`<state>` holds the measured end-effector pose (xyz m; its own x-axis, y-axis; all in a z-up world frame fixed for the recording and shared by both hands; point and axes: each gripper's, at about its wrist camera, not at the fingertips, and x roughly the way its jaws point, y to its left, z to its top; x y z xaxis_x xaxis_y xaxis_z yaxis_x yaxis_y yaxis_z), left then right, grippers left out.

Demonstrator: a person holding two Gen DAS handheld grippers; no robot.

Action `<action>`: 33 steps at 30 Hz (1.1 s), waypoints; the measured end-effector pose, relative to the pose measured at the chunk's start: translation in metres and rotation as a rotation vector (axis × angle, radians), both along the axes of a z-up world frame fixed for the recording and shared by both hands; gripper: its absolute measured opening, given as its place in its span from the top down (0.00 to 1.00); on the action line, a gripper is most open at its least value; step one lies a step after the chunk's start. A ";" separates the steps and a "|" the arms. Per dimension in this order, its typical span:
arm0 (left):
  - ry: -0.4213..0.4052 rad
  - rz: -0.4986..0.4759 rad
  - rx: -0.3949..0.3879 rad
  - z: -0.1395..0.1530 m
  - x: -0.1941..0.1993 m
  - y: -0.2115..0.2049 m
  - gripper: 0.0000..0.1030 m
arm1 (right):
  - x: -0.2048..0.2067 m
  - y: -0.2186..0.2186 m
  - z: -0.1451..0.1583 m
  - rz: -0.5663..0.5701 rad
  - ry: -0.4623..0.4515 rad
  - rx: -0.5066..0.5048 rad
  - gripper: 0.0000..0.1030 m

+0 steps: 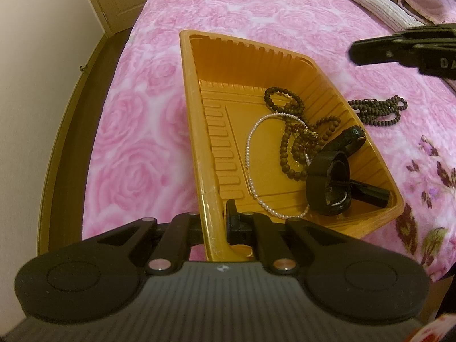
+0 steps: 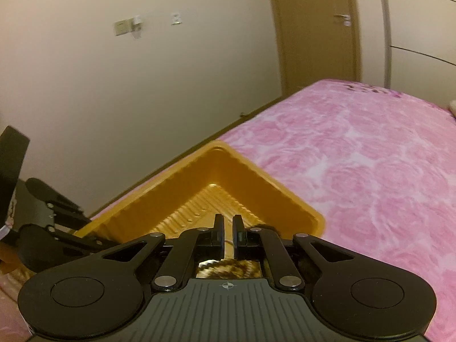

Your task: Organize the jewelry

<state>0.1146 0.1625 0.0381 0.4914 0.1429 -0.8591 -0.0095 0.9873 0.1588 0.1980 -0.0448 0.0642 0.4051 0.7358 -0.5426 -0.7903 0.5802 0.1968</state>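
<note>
An orange plastic tray lies on the pink rose blanket. My left gripper is shut on the tray's near rim, one finger inside the wall and one outside. In the tray lie a dark bead necklace, a pearl strand and a black watch. Another dark bead strand lies on the blanket just right of the tray. My right gripper is shut and holds nothing. It hovers above the tray's corner. From the left wrist view the right gripper shows at the upper right, above the loose strand.
The bed's left edge drops to a wooden floor beside a cream wall. Pillows and folded bedding lie at the far right. A door stands beyond the bed. Open blanket stretches to the right of the tray.
</note>
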 end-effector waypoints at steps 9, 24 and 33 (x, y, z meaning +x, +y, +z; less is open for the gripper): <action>-0.001 0.001 0.003 -0.001 -0.001 0.001 0.95 | -0.002 -0.105 -0.020 -0.276 0.041 0.017 0.92; -0.002 0.007 0.005 -0.002 -0.001 0.000 0.95 | -0.049 -0.195 -0.094 -0.514 0.107 -0.133 0.70; -0.001 0.007 0.005 -0.002 -0.001 0.000 0.95 | -0.049 -0.182 -0.118 -0.483 0.146 -0.147 0.67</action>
<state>0.1132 0.1624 0.0365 0.4913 0.1503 -0.8580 -0.0166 0.9864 0.1633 0.1485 -0.2273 -0.0539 0.5917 0.3962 -0.7021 -0.3966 0.9013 0.1744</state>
